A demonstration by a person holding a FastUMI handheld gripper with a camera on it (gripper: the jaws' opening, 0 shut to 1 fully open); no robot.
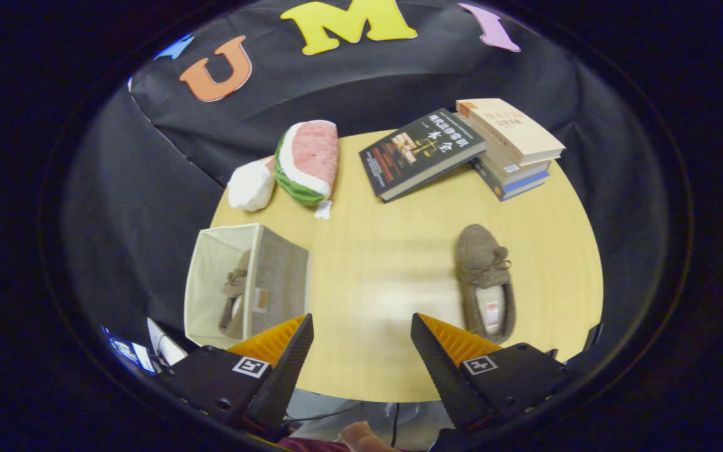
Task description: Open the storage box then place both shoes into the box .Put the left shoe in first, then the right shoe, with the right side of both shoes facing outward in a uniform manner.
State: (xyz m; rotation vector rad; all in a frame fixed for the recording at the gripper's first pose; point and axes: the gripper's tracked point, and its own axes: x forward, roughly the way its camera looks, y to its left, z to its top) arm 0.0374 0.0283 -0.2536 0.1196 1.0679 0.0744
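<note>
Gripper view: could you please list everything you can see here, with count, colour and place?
table: one, light wood, under everything.
storage box: one, beige, open, ahead of one finger.
shoe in box: one, brown, on its side.
shoe on table: one, brown, beyond the other finger.
watermelon cushion: one, red and green, far side.
white bundle: one, beside cushion.
books: several, far side, one dark book leaning on the stack.
gripper: one, open, holding nothing.
</note>
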